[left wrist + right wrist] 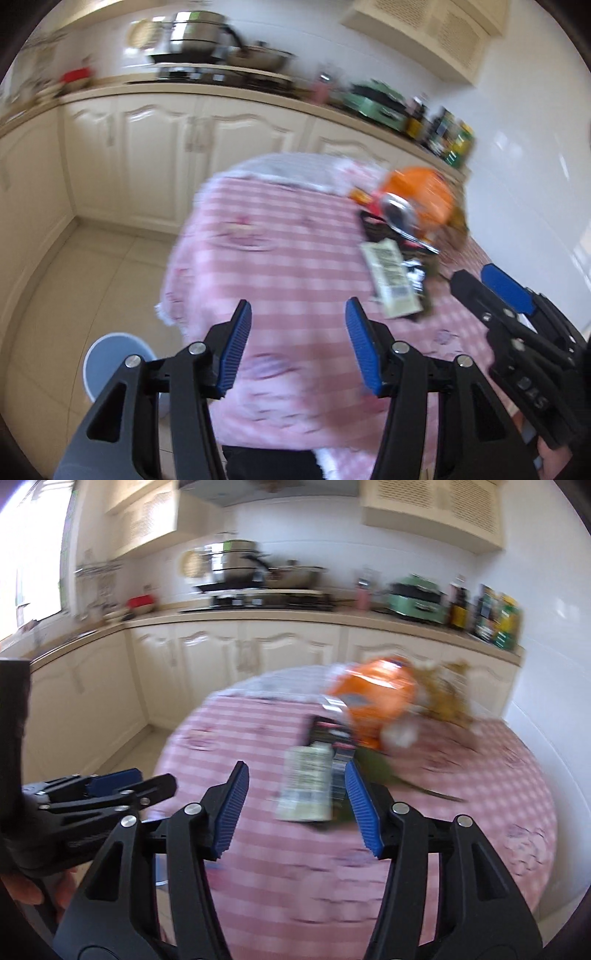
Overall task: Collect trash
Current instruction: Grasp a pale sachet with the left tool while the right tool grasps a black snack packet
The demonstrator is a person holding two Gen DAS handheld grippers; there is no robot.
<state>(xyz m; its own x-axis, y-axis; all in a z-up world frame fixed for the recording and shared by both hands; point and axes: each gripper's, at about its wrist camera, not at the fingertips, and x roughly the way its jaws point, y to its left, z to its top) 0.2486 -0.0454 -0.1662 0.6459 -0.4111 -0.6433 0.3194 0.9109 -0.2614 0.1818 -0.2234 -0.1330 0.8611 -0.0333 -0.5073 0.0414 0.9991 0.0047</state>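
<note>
Since both pictures are blurred, small details stay uncertain.

Left wrist view, left gripper [298,343]: jaws apart, nothing between them, hanging over the pink checked table [280,254].
Left wrist view, trash [391,280]: a pale wrapper with dark packets beside it at 2 o'clock from the gripper, an orange bag [424,195] beyond them at 1 o'clock; all of it lies on the cloth.
Left wrist view, bin [114,354]: a round blue-rimmed one on the floor at 8 o'clock, its inside not readable.
Left wrist view, right gripper [495,291]: at 3 o'clock, near the wrapper, touching nothing I can see.

Right wrist view, right gripper [295,808]: jaws apart and empty, aimed at the wrapper [306,786] just past the fingertips at 12 o'clock.
Right wrist view, bag [376,698]: at 1 o'clock, dried yellow sprigs [447,694] beside it.
Right wrist view, left gripper [110,786]: at 9 o'clock, empty.

Progress: nothing held, several pieces on the table; collecting looks barely begun or mid-way.
</note>
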